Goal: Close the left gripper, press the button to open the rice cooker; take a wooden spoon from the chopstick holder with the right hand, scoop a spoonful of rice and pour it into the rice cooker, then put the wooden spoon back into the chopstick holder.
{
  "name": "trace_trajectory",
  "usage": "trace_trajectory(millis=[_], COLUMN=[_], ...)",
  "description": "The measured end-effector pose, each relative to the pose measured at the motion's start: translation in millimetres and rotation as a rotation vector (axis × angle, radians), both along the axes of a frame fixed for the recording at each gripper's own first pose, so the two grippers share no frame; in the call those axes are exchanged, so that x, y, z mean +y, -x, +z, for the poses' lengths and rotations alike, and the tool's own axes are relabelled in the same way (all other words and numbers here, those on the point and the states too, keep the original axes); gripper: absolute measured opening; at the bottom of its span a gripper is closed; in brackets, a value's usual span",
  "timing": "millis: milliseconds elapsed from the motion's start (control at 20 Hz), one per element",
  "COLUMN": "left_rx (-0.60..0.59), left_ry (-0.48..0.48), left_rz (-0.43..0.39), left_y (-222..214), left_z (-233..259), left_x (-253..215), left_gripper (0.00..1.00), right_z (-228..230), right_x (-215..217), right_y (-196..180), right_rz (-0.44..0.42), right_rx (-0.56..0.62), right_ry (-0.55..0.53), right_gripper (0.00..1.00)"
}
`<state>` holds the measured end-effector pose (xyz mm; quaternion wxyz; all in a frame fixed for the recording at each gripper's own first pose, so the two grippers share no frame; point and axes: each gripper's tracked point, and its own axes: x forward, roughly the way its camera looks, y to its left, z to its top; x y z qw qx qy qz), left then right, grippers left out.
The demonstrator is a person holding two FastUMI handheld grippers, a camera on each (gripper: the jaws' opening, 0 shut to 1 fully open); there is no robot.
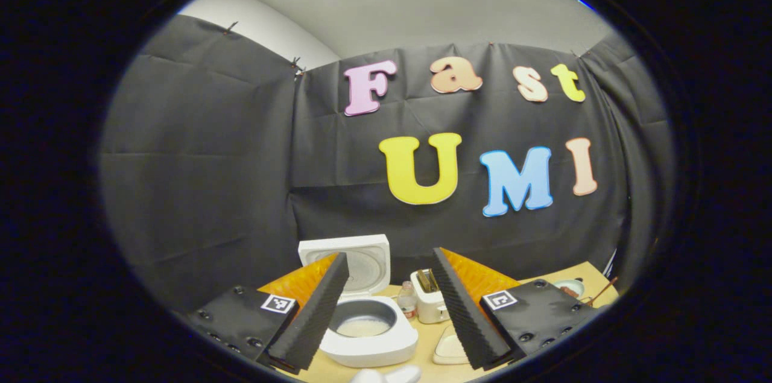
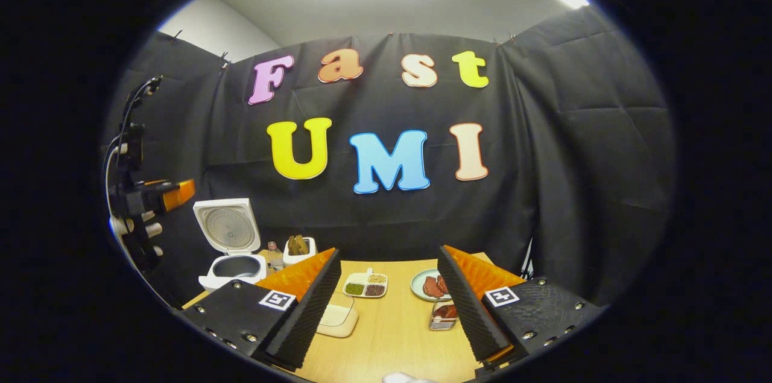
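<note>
The white rice cooker (image 1: 369,344) stands open with its lid (image 1: 356,259) upright and a pale layer in its pot (image 1: 363,327). Right of it is the white chopstick holder (image 1: 429,306) with brown wooden utensils (image 1: 427,280) in it. My left gripper (image 1: 390,254) is open and empty, held above and short of the cooker. My right gripper (image 2: 389,250) is also open and empty, over the table's middle. In the right gripper view the cooker (image 2: 232,265) and holder (image 2: 298,249) sit at the back left, and the left gripper (image 2: 172,193) hangs above them in a hand (image 2: 136,227).
A small bottle (image 2: 274,256) stands between cooker and holder. On the wooden table (image 2: 398,335) are a cream dish (image 2: 338,318), a divided tray of beans (image 2: 365,284), a plate of meat (image 2: 429,285) and a glass container (image 2: 444,313). Black cloth walls close the back and sides.
</note>
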<state>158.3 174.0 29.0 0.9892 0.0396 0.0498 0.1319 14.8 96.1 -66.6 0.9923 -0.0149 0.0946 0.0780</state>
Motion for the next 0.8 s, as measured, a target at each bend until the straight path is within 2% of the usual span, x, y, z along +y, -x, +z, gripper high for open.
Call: trace_trajectory(millis=[150, 400, 500, 650, 700, 750, 800], left_rx=[-0.024, 0.014, 0.038, 0.103, 0.13, 0.158, 0.195], left_ry=[-0.022, 0.024, 0.024, 0.026, 0.024, 0.03, 0.037], left_rz=[0.041, 0.085, 0.116, 0.16, 0.174, 0.184, 0.196], left_y=[-44.3, -133.6, -168.4, -216.4, -232.4, -246.0, -257.7], left_z=[18.6, 9.0, -5.5, -37.8, -52.0, -66.3, -80.3], left_x=[33.3, 86.6, 112.2, 144.7, 155.9, 164.4, 171.7], left_gripper=[0.99, 0.99, 0.99, 0.94, 0.94, 0.96, 0.96], right_z=[-12.8, -35.0, -41.3, -51.8, -52.9, -56.2, -57.5], right_x=[6.2, 16.9, 21.8, 27.7, 29.3, 30.6, 31.3], right_y=[-11.4, -26.6, -31.2, -35.7, -37.3, -37.0, -37.3], right_rz=[0.01, 0.023, 0.03, 0.036, 0.039, 0.039, 0.04], right_rx=[0.037, 0.109, 0.13, 0.163, 0.171, 0.179, 0.187], right_ry=[0.012, 0.034, 0.044, 0.055, 0.058, 0.06, 0.061], right_gripper=[0.98, 0.98, 0.98, 0.99, 0.94, 0.99, 0.98])
